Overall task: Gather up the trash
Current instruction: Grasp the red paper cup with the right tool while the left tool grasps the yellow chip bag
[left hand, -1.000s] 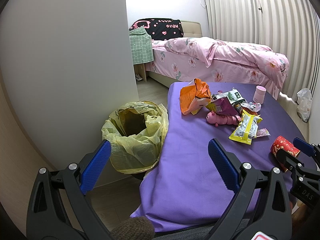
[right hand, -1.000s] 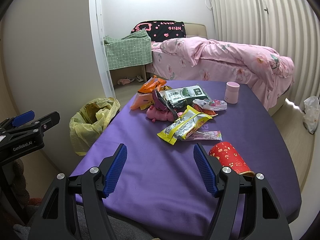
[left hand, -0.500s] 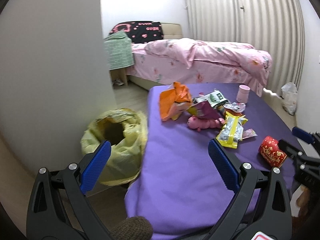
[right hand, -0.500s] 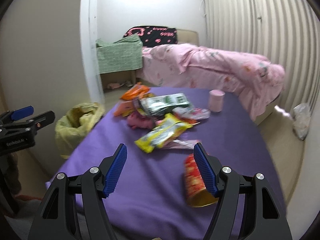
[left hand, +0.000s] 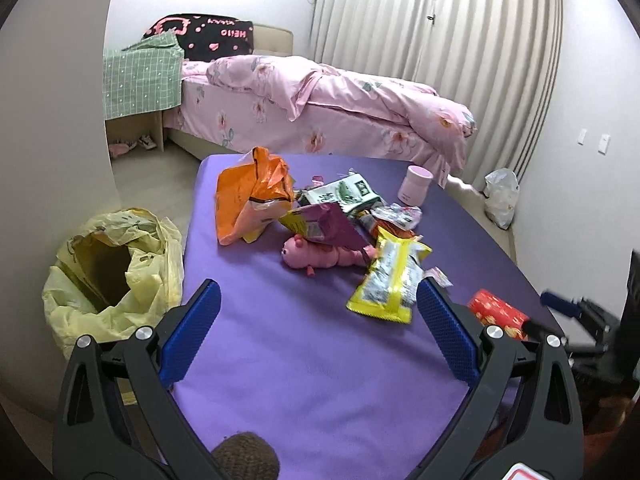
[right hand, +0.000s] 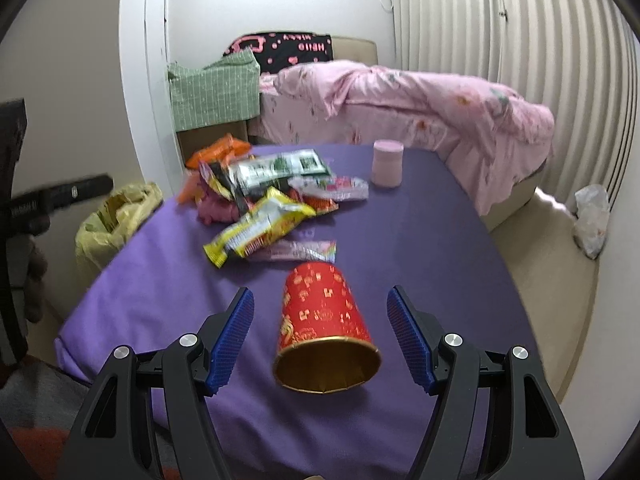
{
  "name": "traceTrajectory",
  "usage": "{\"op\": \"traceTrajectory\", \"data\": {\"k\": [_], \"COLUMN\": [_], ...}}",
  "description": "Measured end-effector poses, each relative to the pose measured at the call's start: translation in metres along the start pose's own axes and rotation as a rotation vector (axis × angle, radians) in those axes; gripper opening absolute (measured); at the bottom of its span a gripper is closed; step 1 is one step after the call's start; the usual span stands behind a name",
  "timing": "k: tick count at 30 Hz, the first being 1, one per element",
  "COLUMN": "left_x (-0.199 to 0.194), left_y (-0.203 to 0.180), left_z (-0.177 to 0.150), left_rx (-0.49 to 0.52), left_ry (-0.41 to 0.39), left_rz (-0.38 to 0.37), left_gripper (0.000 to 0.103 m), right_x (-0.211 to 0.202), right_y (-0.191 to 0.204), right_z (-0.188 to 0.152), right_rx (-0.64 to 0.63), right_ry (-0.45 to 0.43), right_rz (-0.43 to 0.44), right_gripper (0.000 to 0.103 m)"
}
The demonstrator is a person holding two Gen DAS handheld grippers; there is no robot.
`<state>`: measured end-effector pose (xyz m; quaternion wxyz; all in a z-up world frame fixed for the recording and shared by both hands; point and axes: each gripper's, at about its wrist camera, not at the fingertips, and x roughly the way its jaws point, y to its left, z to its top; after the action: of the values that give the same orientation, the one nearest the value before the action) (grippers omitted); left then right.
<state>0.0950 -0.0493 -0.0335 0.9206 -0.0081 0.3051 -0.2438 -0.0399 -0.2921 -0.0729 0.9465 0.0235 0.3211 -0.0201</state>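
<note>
Since a second ago the right gripper [right hand: 320,330] has come forward over the purple table [right hand: 420,216], so the red paper cup [right hand: 326,332], earlier off to its right and further away, now lies between its blue pads [right hand: 234,336]. That cup rests on its side, gold-lined mouth toward the camera, base pointing to the far side. The jaws stand wide apart, with a gap on each side of the cup, touching nothing.

Just beyond the cup lie a thin pink wrapper [right hand: 298,250] and a yellow snack packet [right hand: 260,230]; further back sits a heap holding an orange bag [right hand: 218,152], a green-and-white packet [right hand: 280,166] and a pink plush toy [right hand: 218,210]. A pink jar [right hand: 387,163] stands upright to the far right of the heap.

In the left wrist view the left gripper [left hand: 318,332] hangs over the near left part of the table, its jaws also spread and empty. The cup [left hand: 498,314] shows just right of its right pad. A bin lined with a yellow bag [left hand: 116,276] stands on the floor at the table's left edge, its mouth open.
</note>
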Motion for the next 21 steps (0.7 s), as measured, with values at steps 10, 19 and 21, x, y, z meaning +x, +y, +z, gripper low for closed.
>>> {"op": "traceTrajectory", "data": {"k": [10, 19, 21], "left_x": [0.063, 0.102, 0.110], "left_y": [0.011, -0.017, -0.021], "left_z": [-0.009, -0.005, 0.000], "left_rx": [-0.032, 0.018, 0.027], "left_ry": [0.190, 0.261, 0.255], "left_rz": [-0.106, -0.206, -0.218], "left_gripper": [0.094, 0.081, 0.078], "right_x": [0.049, 0.048, 0.051], "right_y": [-0.007, -0.041, -0.047], "right_z": [-0.020, 0.016, 0.023], "right_rx": [-0.018, 0.164, 0.178], "right_ry": [0.125, 0.034, 0.034], "right_rz": [0.014, 0.052, 0.045], "right_gripper": [0.063, 0.050, 0.048]}}
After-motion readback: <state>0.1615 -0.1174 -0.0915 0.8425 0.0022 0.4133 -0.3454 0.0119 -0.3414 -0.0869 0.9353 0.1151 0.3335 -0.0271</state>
